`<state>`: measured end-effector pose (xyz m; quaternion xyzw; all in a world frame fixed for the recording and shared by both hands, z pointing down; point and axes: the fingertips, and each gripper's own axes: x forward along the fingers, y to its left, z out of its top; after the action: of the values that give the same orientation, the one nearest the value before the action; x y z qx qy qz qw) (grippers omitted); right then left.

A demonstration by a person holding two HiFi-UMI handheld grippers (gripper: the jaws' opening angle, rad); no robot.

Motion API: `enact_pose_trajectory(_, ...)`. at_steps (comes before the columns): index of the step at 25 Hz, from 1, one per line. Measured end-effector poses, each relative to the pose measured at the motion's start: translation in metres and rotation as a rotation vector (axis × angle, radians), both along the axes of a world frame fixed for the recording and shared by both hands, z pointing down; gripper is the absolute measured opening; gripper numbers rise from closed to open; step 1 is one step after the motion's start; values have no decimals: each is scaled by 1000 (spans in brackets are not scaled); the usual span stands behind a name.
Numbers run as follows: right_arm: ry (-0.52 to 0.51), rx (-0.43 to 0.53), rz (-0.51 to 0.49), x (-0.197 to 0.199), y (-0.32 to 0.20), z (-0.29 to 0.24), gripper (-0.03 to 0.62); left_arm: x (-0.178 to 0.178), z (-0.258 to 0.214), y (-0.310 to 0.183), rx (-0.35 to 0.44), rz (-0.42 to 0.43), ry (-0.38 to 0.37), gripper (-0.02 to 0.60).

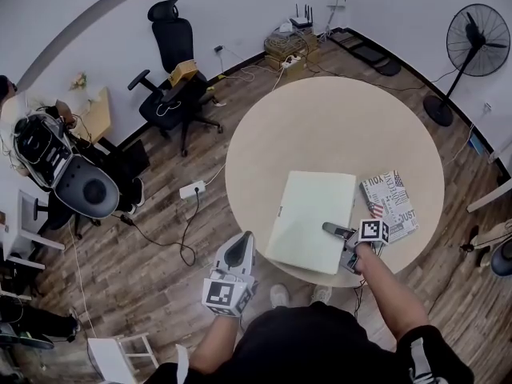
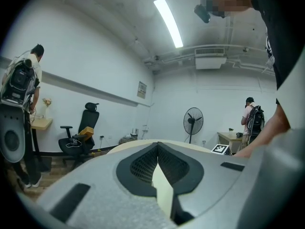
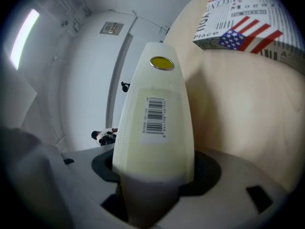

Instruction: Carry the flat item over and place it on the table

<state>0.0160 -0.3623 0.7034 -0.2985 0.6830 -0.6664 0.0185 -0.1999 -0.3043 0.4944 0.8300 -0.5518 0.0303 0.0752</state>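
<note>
round pale table [image 1: 336, 118] over wood flooring. the right gripper [image 1: 332, 230] grips the flat item [image 1: 312, 210] partway open, at its near edge, where it lies on the table. the left gripper [image 1: 238, 246] hangs closed and empty. placing looks nearly done; next comes loosening the jaws and backing off.

The round beige surface [image 1: 336, 126] carries a pale flat case [image 1: 312, 214] near its 6 o'clock edge, and a newsprint-patterned box [image 1: 390, 201] just beside it at 4 o'clock.

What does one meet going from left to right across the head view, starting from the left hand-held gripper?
Left hand-held gripper → pale flat case → newspaper-print box → standing fan.
</note>
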Motion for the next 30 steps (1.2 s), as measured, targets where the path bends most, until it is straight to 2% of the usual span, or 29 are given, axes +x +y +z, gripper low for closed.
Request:
enact_pose_trajectory(4,-8,-18,-20,-3,-6,5,326,-6,0,-2,-5,-8,0,5)
enact_pose_trajectory(8,59,-38,-20,-3,-11,12,345,-10,3,-3,-15,-15,-2,5)
enact_pose_trajectory(13,318,-65,9,24,-20,28,392,-7,6,-8,-18,0,12,5)
enact_pose_trajectory(17,514,-39,-41,40,-22,33,402,0,8,-11,-17,16,22,5)
enact_pose_trajectory(21,648,66,-69,47,-31,18,400,4,7,-16,-17,29,25,5)
enact_pose_trajectory(26,757,297,-106,43,-42,-33,397,9,11,-23,-27,40,40,5)
enact_pose_trajectory(27,776,345,-116,41,-42,-44,387,9,12,-25,-33,38,58,5)
enact_pose_trajectory(30,855,509,-113,36,-42,-80,264,12,13,-32,-49,27,112,5)
